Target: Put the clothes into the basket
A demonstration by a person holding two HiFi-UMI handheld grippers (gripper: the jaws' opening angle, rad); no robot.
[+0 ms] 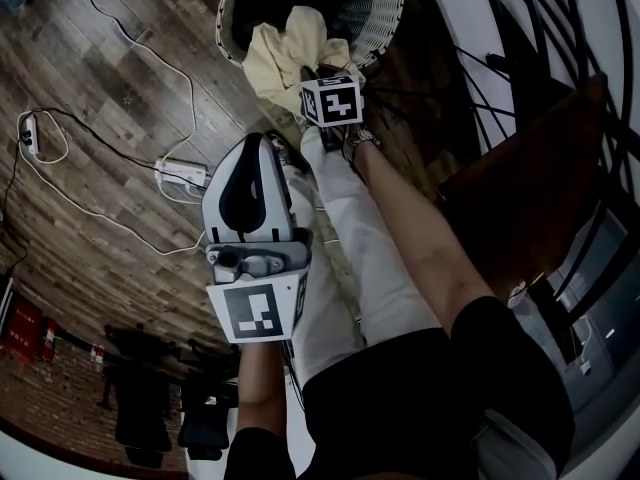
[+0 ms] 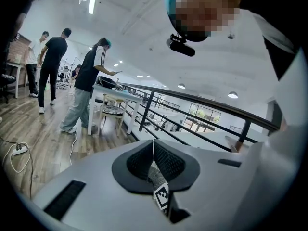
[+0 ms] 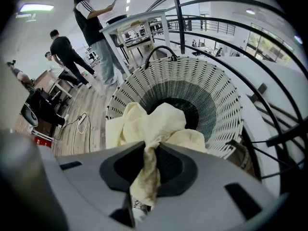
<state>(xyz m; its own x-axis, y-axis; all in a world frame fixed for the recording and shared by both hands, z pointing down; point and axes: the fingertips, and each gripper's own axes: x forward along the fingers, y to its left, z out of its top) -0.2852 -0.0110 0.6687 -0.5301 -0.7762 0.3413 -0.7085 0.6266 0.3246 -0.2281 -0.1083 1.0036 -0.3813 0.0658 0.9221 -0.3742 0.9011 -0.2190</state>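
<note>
Holding: right gripper has its jaws clamped on a bunched fold of the cloth; a tail of fabric hangs back between the jaws toward the camera.
Cloth place: at the basket mouth, over its near rim. Most of the bulk is above the opening, and one flap lies outside the rim on the floor side.
Head view check: cloth overlaps the basket near edge, with the right gripper just behind it on the person's side.
Left gripper: left gripper has its jaws together with nothing between them. In head view the left gripper is well back from the basket, held idle near the person's body.
Progress: late in this carry, judging by the frames. The cloth is at the basket but not let go, so nothing is placed yet.
Left to do: move a bit further over the opening, open the jaws, and drop it so the outside flap goes in too.
Basket contents: the visible inner wall and dark bottom look bare; part is hidden behind the cloth, so other clothes can't be ruled out.
Cloth look: pale yellow, thin, soft and crumpled, with loose folds and darker smudges on the pinched strip.
Basket look: white woven, round, open top, dark handle on the far rim.
Other clothes: none seen near the basket.
</note>
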